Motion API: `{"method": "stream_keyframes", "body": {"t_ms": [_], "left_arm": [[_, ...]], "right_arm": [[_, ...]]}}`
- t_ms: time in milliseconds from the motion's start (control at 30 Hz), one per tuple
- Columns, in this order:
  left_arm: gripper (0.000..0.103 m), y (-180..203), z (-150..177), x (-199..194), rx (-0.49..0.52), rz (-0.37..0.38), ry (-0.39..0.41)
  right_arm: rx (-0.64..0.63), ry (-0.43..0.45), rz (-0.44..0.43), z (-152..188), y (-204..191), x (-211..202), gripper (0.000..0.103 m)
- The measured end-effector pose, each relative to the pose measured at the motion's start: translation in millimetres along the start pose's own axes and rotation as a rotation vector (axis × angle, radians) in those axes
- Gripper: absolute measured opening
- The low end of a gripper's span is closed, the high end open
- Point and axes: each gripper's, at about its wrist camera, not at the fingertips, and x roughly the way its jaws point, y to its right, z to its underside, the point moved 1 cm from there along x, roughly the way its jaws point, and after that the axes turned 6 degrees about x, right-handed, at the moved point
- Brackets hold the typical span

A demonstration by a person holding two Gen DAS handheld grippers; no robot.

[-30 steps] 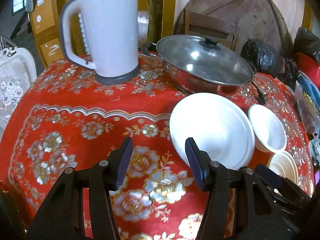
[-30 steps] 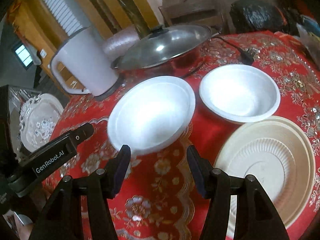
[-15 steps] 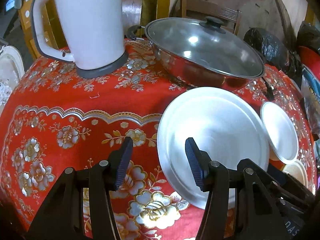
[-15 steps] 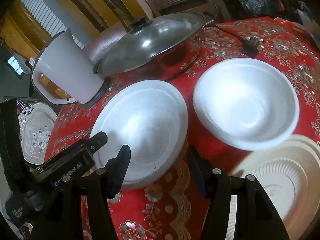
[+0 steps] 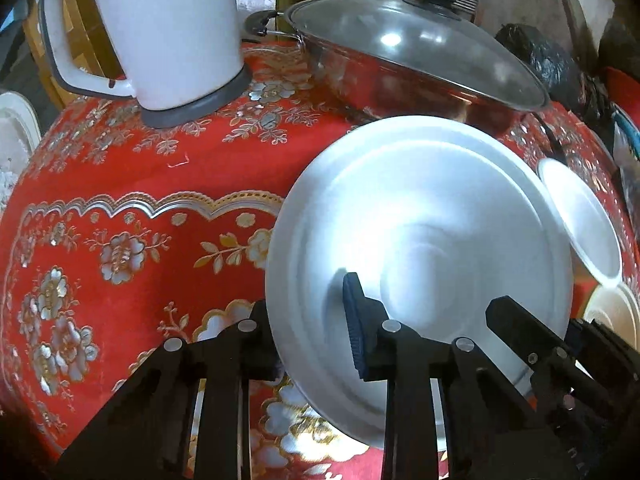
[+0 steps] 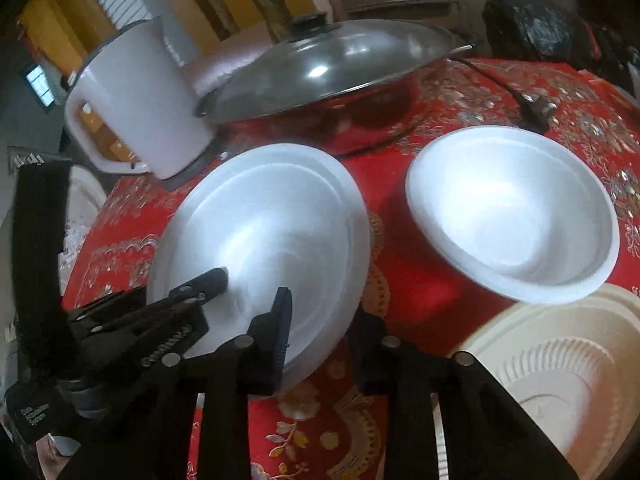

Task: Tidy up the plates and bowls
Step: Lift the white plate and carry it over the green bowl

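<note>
A large white plate (image 5: 420,220) lies on the red tablecloth, and both grippers straddle its rim. My left gripper (image 5: 308,300) has one finger inside the plate and the other hidden under its left edge. Its jaws are closing on that rim. My right gripper (image 6: 322,308) is shut on the near right rim of the plate (image 6: 272,220). The left gripper (image 6: 208,280) shows at the plate's left side in the right wrist view. A smaller white bowl (image 6: 512,216) sits to the right. A beige ribbed plate (image 6: 560,380) lies in front of it.
A white kettle (image 5: 168,32) stands at the back left. Behind the plate is a lidded steel pan (image 5: 420,52). Its cord and plug (image 6: 536,108) lie behind the bowl. Black bags (image 6: 532,24) sit past the table. The tablecloth (image 5: 120,200) drops away at the left.
Both grippers came down and forward onto the large white plate. Their jaws stood wide apart before and have drawn together around its rim.
</note>
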Motion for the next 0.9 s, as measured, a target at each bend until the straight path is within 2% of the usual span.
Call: {"method": "stream_keyframes", "body": {"t_ms": [100, 333, 600, 900], "left_arm": [[0.025, -4, 8, -9, 0.008, -0.007, 0.007], [0.025, -15, 39, -39, 0.024, -0.014, 0.016], [0.025, -39, 92, -74, -0.016, -0.014, 0.024], [0.025, -74, 146, -104, -0.095, -0.043, 0.042]], "right_arm": [[-0.035, 0.001, 0.014, 7, -8, -4, 0.025], [-0.072, -0.009, -0.021, 31, -24, -21, 0.025], [-0.139, -0.034, -0.068, 68, -51, -42, 0.025], [-0.204, -0.073, -0.118, 109, -85, -47, 0.025]]}}
